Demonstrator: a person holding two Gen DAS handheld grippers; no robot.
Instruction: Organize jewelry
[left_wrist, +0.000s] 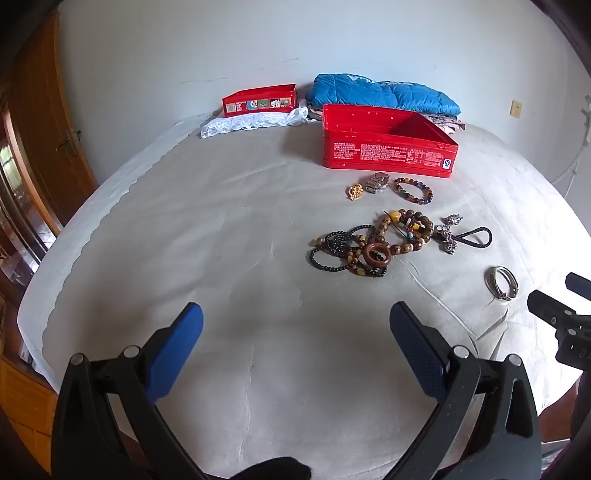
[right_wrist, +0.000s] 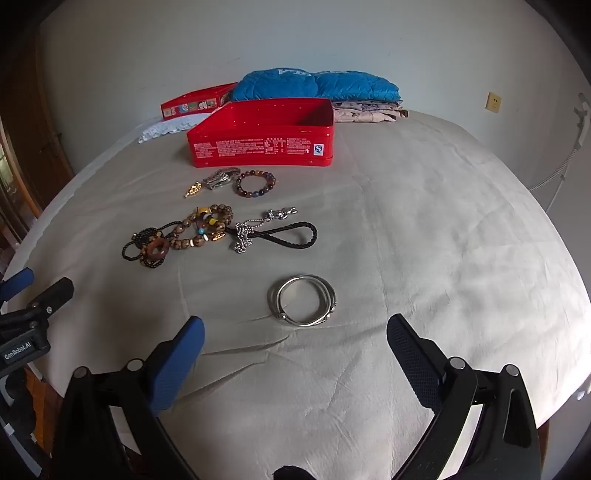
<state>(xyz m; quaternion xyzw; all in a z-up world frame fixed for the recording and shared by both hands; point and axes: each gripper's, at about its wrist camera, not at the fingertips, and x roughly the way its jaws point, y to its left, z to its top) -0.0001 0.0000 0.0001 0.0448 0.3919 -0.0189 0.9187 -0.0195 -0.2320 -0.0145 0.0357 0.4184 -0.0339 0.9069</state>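
Jewelry lies spread on a grey bed sheet (left_wrist: 229, 229). An open red tin (left_wrist: 384, 142) (right_wrist: 266, 134) stands at the far side, empty as far as I see. Before it lie a gold charm (left_wrist: 355, 192), a silver clasp (right_wrist: 220, 178) and a coloured bead bracelet (left_wrist: 413, 190) (right_wrist: 256, 182). Nearer is a tangle of wooden and black bead bracelets (left_wrist: 373, 243) (right_wrist: 181, 236), a silver chain with a black cord loop (right_wrist: 280, 230). Silver bangles (right_wrist: 302, 301) (left_wrist: 501, 282) lie just beyond my right gripper (right_wrist: 295, 332). Both it and my left gripper (left_wrist: 295, 317) are open and empty.
The red tin's lid (left_wrist: 260, 100) rests on white lace (left_wrist: 251, 122) at the back left. A folded blue quilt (right_wrist: 314, 86) on patterned cloth sits against the wall. A wooden door (left_wrist: 40, 122) stands left of the bed. The right gripper's body (left_wrist: 561, 317) shows in the left wrist view.
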